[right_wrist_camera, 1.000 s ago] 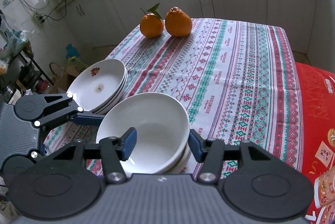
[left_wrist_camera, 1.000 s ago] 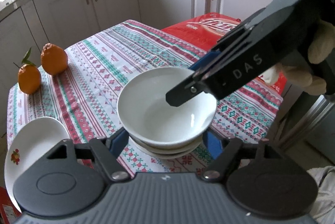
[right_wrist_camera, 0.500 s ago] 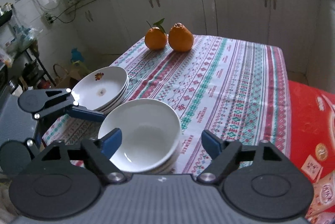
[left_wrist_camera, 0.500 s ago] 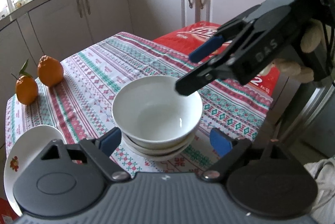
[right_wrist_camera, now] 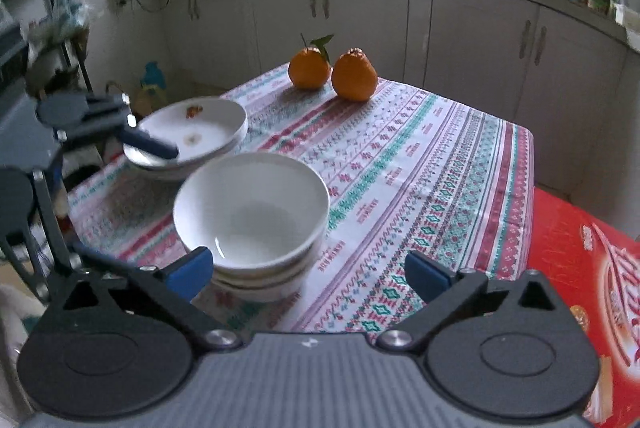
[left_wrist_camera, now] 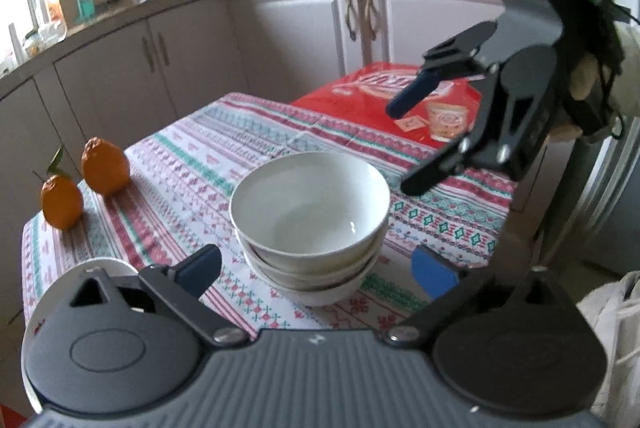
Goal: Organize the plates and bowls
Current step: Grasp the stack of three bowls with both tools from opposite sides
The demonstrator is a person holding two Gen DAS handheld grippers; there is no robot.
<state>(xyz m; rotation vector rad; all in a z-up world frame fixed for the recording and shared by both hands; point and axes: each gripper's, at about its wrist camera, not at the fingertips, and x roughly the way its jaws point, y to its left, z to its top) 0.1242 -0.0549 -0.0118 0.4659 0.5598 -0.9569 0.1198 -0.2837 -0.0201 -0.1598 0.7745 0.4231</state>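
A stack of white bowls stands on the patterned tablecloth; it also shows in the right wrist view. A stack of white plates with a small red motif sits at the table's left edge, and its rim peeks out behind my left gripper. My left gripper is open and empty, pulled back from the bowls. My right gripper is open and empty, raised above and behind the bowls; it shows in the left wrist view.
Two oranges sit at the far end of the table; they also show in the left wrist view. A red bag lies beside the table. Kitchen cabinets stand behind.
Both grippers opened, let go of the top bowl and drew back and up from the stack. The bowl now rests on the stack.
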